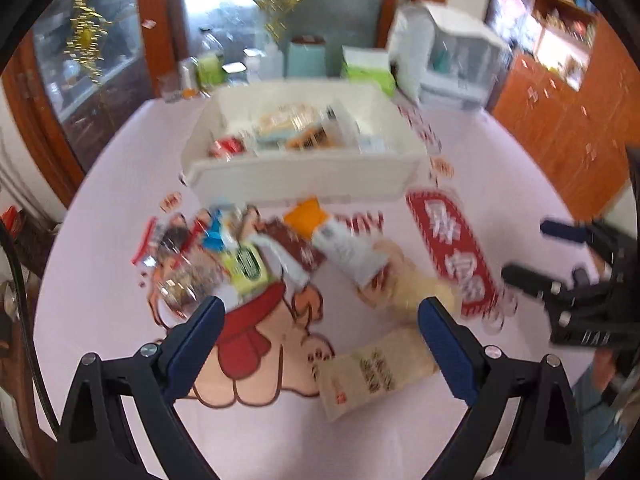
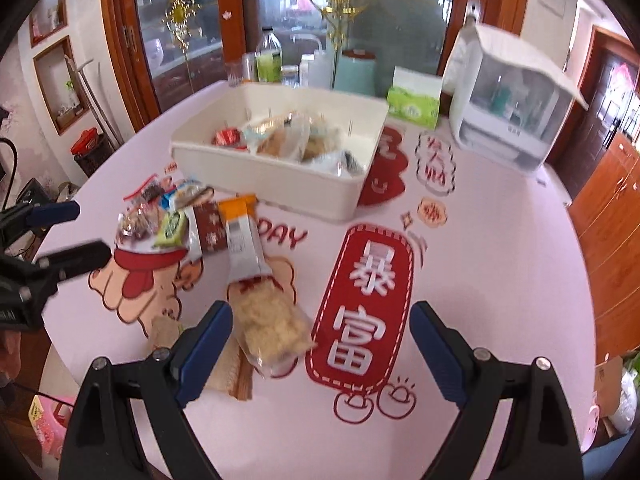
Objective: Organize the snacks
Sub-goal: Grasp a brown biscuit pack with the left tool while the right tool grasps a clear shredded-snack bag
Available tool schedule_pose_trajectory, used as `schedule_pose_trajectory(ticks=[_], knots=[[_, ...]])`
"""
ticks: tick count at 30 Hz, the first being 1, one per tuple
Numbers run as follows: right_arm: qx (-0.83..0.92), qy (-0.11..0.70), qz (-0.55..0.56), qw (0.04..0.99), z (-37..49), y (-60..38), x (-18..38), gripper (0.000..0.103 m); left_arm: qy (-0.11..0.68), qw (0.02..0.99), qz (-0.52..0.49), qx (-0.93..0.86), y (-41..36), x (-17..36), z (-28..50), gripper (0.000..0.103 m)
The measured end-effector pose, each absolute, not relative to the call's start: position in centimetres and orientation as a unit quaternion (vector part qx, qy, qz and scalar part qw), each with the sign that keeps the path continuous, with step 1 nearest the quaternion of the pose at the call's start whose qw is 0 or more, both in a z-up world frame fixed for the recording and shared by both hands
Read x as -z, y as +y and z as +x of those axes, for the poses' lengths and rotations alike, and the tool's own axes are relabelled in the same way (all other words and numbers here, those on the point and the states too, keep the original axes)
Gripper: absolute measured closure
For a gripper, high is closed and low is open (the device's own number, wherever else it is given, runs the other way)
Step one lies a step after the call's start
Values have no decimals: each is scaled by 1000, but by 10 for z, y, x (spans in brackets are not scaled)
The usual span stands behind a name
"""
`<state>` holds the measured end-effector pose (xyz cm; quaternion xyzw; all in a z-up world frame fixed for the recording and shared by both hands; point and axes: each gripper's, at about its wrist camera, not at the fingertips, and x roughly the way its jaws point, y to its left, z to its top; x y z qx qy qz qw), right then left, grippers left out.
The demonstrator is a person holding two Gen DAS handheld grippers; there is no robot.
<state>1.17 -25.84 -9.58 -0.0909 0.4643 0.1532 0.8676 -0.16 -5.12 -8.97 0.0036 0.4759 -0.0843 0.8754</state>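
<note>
- Left gripper (image 1: 320, 316) and right gripper (image 2: 320, 320): both spread wide, empty, above the counter (image 2: 500, 280).
- White bin (image 2: 280, 184) holds snacks; loose packets (image 2: 176, 224) lie before it.

Light: bright daylight is coming in through the glass doors (image 2: 304, 40) at the back.
Glare: the glass is shining white.
Blur: the left wrist view is looking smeared; the right one is looking sharper.
Edges: both views are bending round, with black corners.

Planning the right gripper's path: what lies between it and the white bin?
In the right wrist view, between the right gripper and white bin: a clear bag of pale snacks and printed tablecloth.
</note>
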Motion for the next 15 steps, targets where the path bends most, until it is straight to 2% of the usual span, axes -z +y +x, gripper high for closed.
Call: schedule_pose_trajectory(ticks=[9,15], knots=[[-183,508,-111,834,15,-246,146,12,535,821,90,179,-73,171,-8,6],[-206,523,-138,815,25,-228,173,12,534,803,135,228,-83,188,-8,6]])
